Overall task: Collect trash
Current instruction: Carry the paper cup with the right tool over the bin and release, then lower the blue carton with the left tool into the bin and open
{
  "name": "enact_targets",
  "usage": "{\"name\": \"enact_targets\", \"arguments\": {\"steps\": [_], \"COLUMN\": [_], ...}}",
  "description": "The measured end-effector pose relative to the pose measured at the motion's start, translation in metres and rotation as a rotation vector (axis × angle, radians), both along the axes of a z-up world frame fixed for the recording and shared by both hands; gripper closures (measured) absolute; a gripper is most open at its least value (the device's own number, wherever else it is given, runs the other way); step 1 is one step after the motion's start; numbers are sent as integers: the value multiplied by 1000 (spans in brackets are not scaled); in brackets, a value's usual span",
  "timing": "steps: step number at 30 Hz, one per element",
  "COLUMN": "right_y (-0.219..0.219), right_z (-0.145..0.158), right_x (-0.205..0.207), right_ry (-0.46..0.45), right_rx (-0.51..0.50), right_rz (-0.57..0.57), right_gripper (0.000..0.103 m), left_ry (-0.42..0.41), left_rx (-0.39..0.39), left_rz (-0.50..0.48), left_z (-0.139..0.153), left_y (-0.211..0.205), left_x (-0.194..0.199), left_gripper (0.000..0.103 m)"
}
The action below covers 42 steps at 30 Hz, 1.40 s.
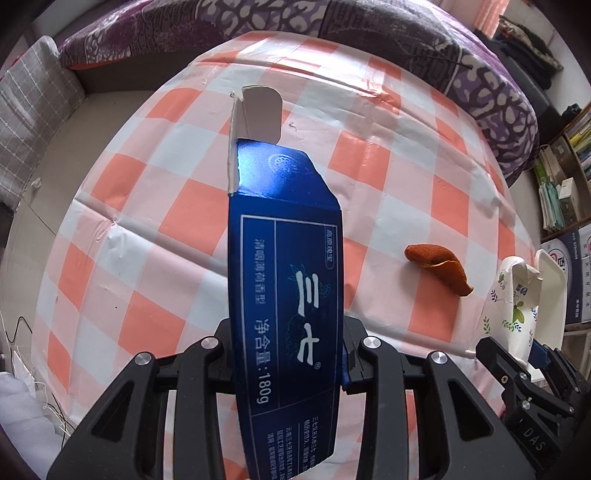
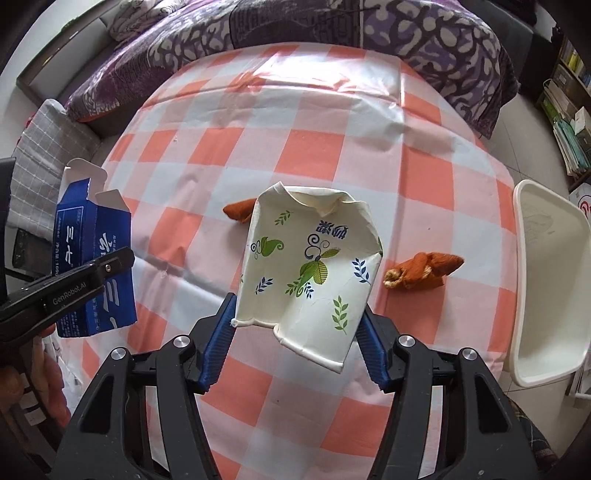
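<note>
1. The left tool (image 1: 288, 354) is clamped narrowly on a tall dark-blue cardboard toothpaste box (image 1: 286, 288) with white print. The box's torn white flap stands open at its far end, toward twelve o'clock in the left wrist view.
2. The right tool (image 2: 295, 328) grips a crushed white paper cup (image 2: 310, 266) printed with green and blue leaves. Its blue ribbed pads (image 2: 218, 343) press the cup's two sides, and the cup is lifted clear of the cloth.
3. Both items hang above a round worktop covered by an orange, pink and white checked plastic cloth (image 2: 332, 155).
4. Two curled pieces of dried orange peel lie on the cloth. One (image 2: 424, 271) is at three o'clock from the cup in the right wrist view. The other (image 2: 240, 210) is partly hidden behind the cup's upper left edge, at about ten o'clock.
5. A white plastic rectangular bin (image 2: 550, 284) stands past the worktop's edge at three o'clock.
6. A bed with a purple patterned blanket (image 2: 332, 26) runs behind the worktop at twelve o'clock.
</note>
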State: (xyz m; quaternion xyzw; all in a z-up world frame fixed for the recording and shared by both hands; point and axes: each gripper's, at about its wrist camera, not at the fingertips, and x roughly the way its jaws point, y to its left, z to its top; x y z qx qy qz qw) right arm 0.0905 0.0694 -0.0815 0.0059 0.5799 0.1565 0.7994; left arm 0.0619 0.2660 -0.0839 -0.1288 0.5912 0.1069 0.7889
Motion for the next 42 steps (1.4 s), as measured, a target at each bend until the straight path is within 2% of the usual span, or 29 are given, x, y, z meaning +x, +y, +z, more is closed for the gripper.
{"name": "enact_targets", "arguments": {"steps": [16, 29, 32, 35, 37, 42], "right_y": [-100, -204, -231, -257, -276, -313], "right_z": [11, 18, 19, 20, 20, 16], "right_x": [36, 45, 44, 42, 40, 38], "right_ry": [-32, -49, -53, -59, -56, -28], "right_rx": [33, 34, 36, 34, 32, 53], "right_rz": [-196, -427, -489, -555, -607, -691], "right_gripper": [44, 41, 39, 32, 24, 15], "left_ry": [-23, -101, -112, -116, -115, -97], "left_rx": [-13, -63, -80, -95, -98, -114], "left_rz": [-89, -263, -311, -361, -392, -460], "left_z": [9, 38, 40, 39, 38, 29], "left_y": [-76, -179, -207, -235, -253, -293], "left_x": [36, 65, 68, 70, 70, 68], "left_gripper": [67, 67, 67, 67, 67, 67]}}
